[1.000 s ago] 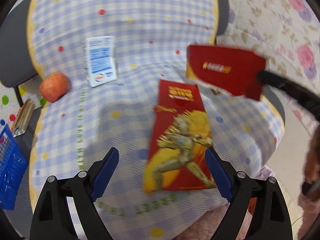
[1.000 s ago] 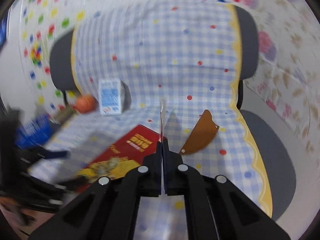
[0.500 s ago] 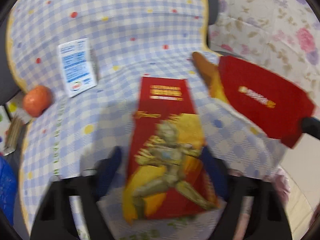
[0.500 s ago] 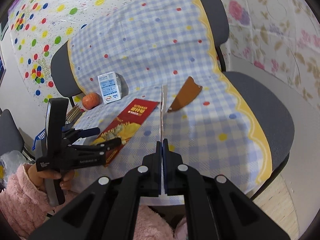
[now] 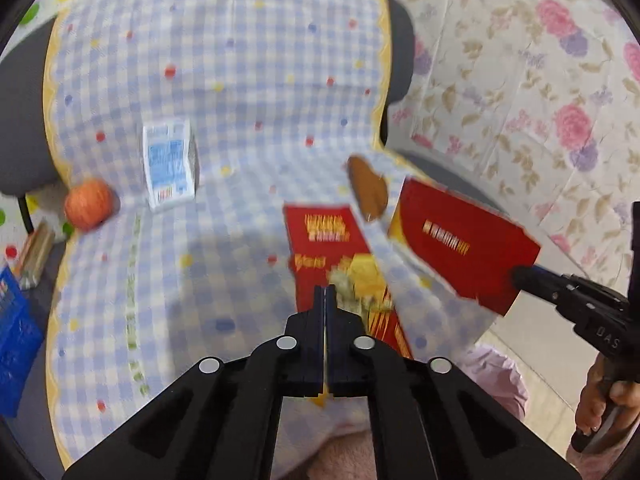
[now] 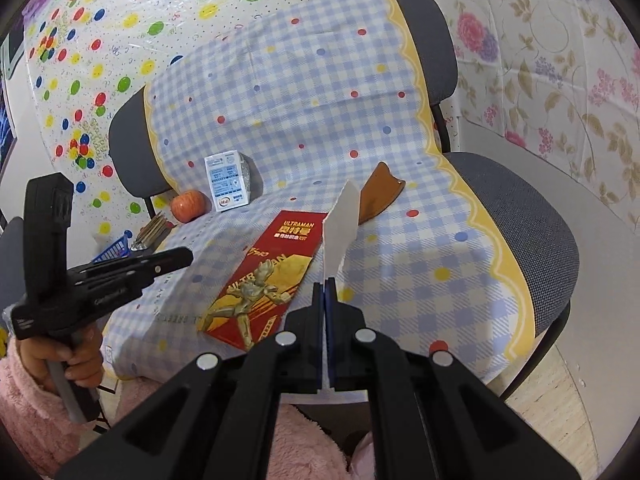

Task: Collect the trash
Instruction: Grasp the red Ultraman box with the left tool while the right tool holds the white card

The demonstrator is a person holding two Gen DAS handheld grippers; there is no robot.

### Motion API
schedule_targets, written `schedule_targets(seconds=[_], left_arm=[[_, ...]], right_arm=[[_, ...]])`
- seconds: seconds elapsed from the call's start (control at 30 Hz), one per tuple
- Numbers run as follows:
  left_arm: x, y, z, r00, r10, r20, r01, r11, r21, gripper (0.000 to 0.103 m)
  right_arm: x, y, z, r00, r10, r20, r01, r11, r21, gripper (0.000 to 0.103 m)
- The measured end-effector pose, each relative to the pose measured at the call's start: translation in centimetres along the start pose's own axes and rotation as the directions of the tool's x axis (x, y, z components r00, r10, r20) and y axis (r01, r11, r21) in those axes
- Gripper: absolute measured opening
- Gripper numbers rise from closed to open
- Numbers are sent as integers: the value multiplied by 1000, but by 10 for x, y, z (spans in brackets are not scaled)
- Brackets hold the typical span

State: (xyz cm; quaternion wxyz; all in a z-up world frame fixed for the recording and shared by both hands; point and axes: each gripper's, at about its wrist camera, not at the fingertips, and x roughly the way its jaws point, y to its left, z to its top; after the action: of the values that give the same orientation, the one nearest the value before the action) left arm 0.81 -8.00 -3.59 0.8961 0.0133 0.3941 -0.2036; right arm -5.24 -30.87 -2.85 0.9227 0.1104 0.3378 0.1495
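Lying flat on the seat of the grey chair (image 6: pixel 520 208), over its blue-and-white checked cloth (image 6: pixel 304 92), is a long red cardboard packet with a gold figure printed on it (image 6: pixel 272 268). Its long axis runs from the seat's front edge toward the backrest, with the title end pointing at the backrest and the figure's feet toward the person.

The left gripper (image 5: pixel 325 292) has its jaws pressed together with nothing between them. In the right wrist view it sits off to the left of that packet, clear of it.

The right gripper (image 6: pixel 326 284) is clamped on a second flat red packet with gold lettering (image 5: pixel 460 244), pinching one short end. This packet is raised above the right part of the seat. Its long axis points away from the jaws toward the backrest, so the right wrist camera sees only its pale underside, nearly edge-on.

A brown curved leathery piece (image 6: pixel 380 196) lies just beyond both packets. A small white-and-blue carton (image 6: pixel 227 184) stands against the backrest, with a red-orange apple (image 6: pixel 188 205) beside it at the seat's left edge.
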Motion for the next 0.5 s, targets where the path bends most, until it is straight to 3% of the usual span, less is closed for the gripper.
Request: schedule_targets(seconds=[0.03,0.07,0.1,0.13,0.33,0.37,0.5], left_arm=[[5,-1,-3,1000,3,-19,-3,1000,1,22],[13,-4,-7,999,29,-41,-29,1000,12,55],[18,-5,-10,998,49,-46,-48,999,18,68],[20,-7,-13,997,57,-44,-56,998,22,73],[50,-18,-20,993,61,-100,-57,997,47,75],[57,-20,-22,992,73,-103,-68,996,51,81],[64,-38,-30,989,134,-61,-128,987,102,91]], right_arm=[[0,1,-1,1000,-1,-1,1,1000,-2,2],[-1,2,-2,1000,-5,0,5,1000,-5,2],[-2,3,-3,1000,-12,0,12,1000,-13,2],[-3,3,-4,1000,-15,0,15,1000,-17,2],[-6,-3,-5,1000,-28,-3,28,1000,-11,2],[-7,-4,-6,1000,-28,-2,28,1000,-8,2],[-9,-10,-8,999,-37,-4,37,999,-3,2]])
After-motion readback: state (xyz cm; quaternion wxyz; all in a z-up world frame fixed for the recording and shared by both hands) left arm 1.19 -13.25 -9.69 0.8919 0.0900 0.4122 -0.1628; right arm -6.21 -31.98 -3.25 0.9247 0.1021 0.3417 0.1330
